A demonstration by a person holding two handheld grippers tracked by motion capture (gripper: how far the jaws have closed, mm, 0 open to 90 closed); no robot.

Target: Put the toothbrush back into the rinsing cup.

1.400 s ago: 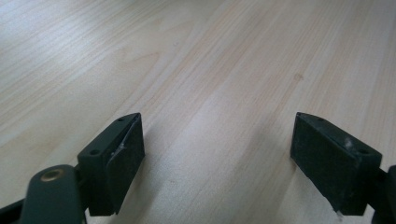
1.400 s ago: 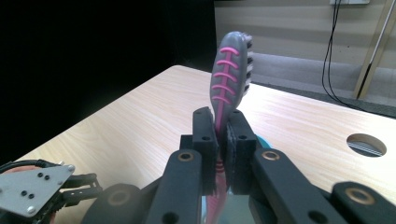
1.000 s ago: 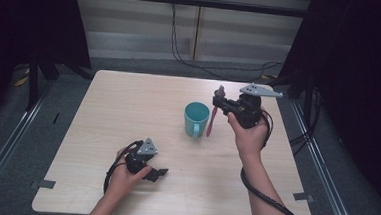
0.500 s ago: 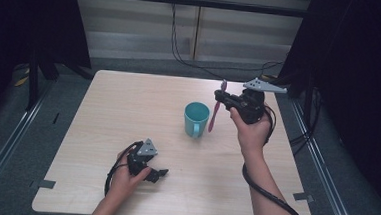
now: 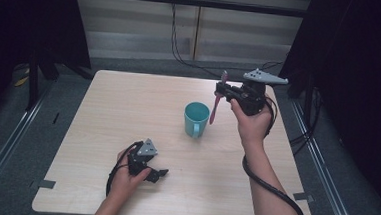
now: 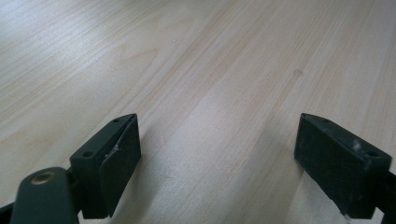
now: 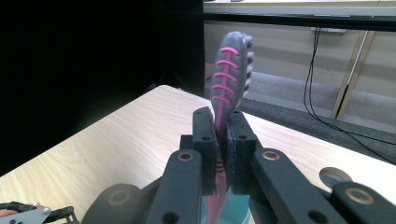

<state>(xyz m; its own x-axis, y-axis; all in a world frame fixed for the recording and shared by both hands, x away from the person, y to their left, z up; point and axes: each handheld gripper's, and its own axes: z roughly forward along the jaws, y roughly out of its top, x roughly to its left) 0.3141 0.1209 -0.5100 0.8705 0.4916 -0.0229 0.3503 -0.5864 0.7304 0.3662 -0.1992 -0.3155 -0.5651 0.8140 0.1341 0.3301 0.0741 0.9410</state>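
Pink toothbrush (image 5: 215, 105) pinched upright in right hand-held gripper (image 5: 223, 91), beside teal mug (image 5: 196, 119)

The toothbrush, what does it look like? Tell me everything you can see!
The toothbrush looks like plastic, grey with pink stripes on the back of its head and a pink handle. Short bristles stick out on one side of the head. It stands almost upright, head up. The right gripper is shut on its neck and holds it in the air beside the teal mug. Its lower end hangs near the mug's rim.
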